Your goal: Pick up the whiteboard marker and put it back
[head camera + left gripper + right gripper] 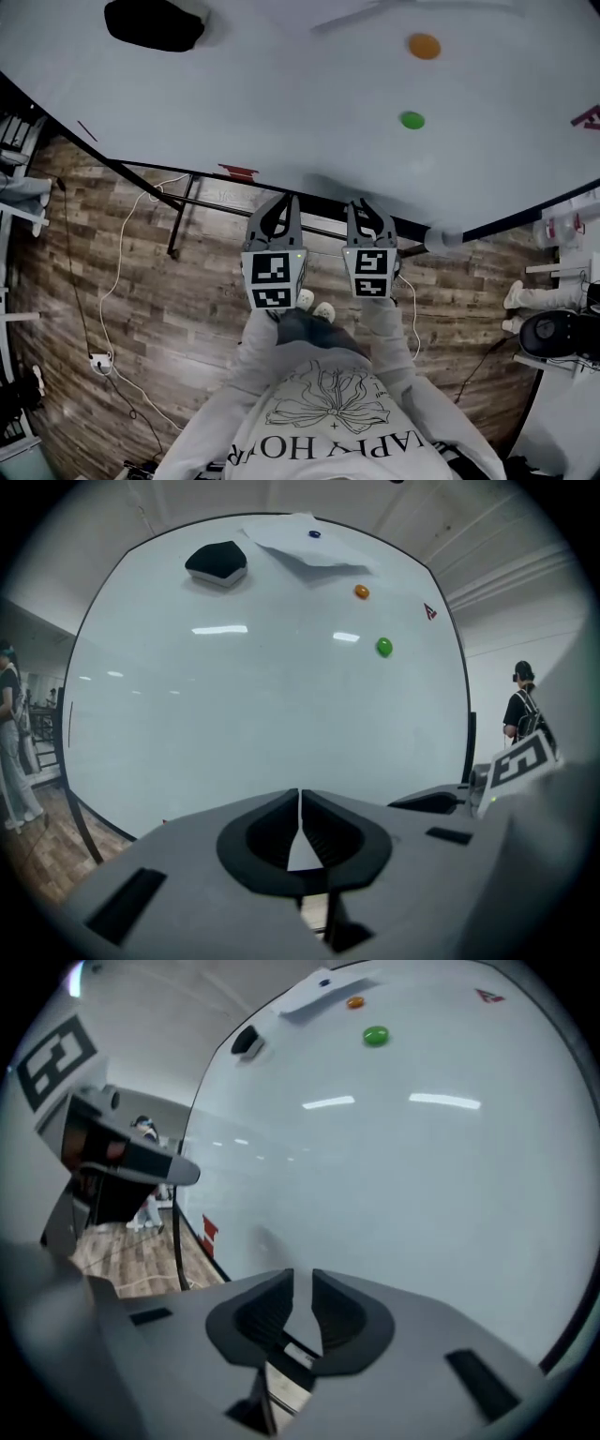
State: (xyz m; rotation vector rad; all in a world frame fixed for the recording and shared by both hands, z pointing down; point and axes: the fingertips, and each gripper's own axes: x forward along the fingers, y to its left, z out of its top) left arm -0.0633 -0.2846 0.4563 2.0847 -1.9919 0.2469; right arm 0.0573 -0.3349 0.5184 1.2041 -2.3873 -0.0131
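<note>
Nearest, pale printed sweatshirt (328,403) at bottom centre. Just above, matte grey left gripper (286,202) pressed together, right gripper (367,206) slightly spread, both empty, facing glossy whiteboard (281,84). Cannot spot whiteboard marker in any view; likely pick-up not yet begun. Next: locating it, perhaps by flat red tab (238,172) at board's lower edge.

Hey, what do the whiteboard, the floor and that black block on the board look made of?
Whiteboard: smooth glossy coated panel; light strips mirror in it. Floor: wood-look planks with grain and seams, real wood or laminate unclear. Black block: matte with rounded edges, probably a felt or foam eraser.
</note>
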